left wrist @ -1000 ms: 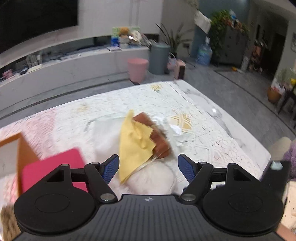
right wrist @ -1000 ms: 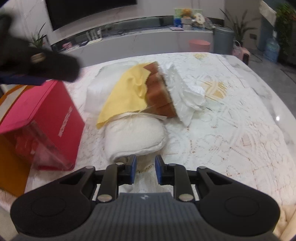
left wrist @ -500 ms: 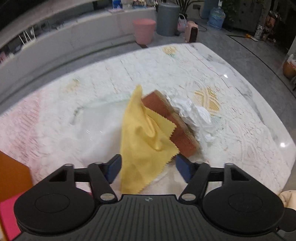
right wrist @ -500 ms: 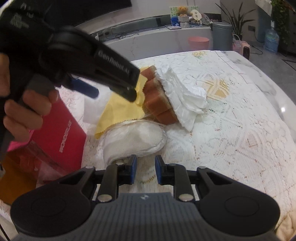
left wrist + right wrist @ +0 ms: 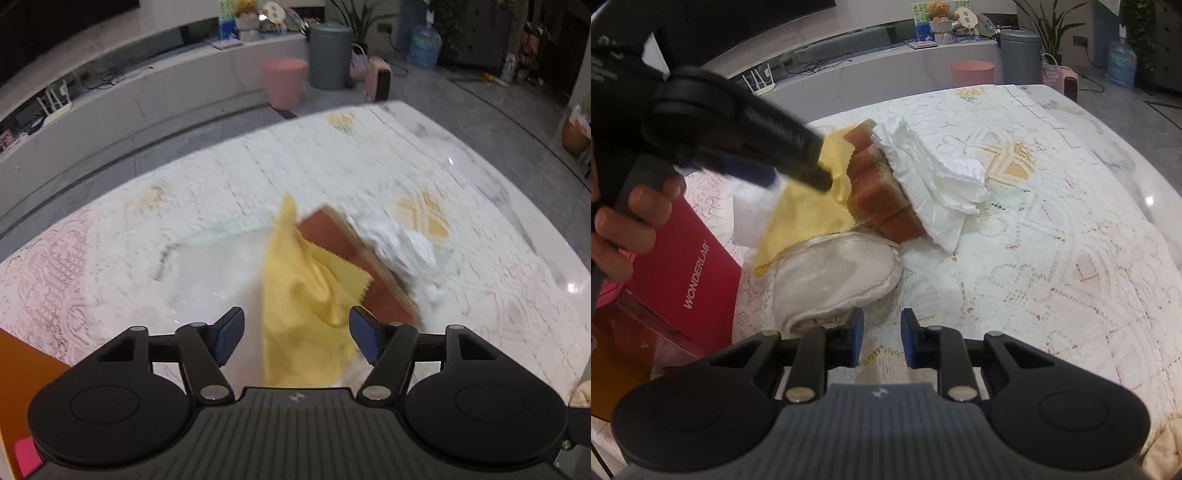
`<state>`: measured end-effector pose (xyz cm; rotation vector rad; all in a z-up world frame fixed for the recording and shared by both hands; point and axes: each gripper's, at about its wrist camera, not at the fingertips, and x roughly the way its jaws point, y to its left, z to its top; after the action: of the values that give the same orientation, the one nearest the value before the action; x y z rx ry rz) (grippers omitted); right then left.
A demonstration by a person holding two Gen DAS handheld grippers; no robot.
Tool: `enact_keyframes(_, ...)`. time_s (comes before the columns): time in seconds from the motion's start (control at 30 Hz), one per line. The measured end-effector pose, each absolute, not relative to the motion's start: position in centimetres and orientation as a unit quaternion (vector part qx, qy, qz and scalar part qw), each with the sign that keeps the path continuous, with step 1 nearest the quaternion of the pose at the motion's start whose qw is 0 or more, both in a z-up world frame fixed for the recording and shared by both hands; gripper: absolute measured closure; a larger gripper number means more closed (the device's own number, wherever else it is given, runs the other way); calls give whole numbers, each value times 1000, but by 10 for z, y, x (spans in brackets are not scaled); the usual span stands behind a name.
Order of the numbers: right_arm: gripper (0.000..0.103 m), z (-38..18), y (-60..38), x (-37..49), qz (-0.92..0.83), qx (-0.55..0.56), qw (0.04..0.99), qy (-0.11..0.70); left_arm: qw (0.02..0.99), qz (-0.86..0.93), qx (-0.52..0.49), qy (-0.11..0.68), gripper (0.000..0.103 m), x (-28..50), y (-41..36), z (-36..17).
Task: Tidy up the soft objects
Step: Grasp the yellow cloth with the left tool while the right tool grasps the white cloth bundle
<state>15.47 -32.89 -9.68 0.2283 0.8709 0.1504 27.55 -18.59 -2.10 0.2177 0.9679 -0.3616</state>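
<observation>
lace-covered table in living room. soft pile near middle: yellow cloth draped beside brown sponge, white tissue, white pouch in front. left gripper spread wide above cloth, nothing pinched. right gripper narrowly parted, empty. red box beside pile. judgement: sorting barely begun, all items left.

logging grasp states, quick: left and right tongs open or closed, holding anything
Left tongs: open wide, holding nothing, yellow cloth lies between the fingers.
Right tongs: open with a narrow gap, holding nothing.

left gripper blurred, red box cut off
</observation>
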Motion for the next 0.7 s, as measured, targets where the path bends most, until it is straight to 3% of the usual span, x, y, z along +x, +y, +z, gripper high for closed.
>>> enact_keyframes(0.2,81,-100,-328,157,75,112,896,424,849,-153,87,499,29,294,-180,-39)
enact_keyframes(0.4,81,-100,-331,159,77,117,896,421,832,-175,16,527,58,299,-172,-46)
enact_keyframes(0.57,81,-99,-331,159,77,123,895,421,820,-186,-24,541,62,299,-169,-43)
enact_keyframes(0.63,81,-99,-331,159,78,124,896,420,819,-189,-19,541,68,298,-171,-43)
enact_keyframes(0.7,81,-98,-331,158,79,124,896,419,811,-200,-11,550,84,298,-175,-46)
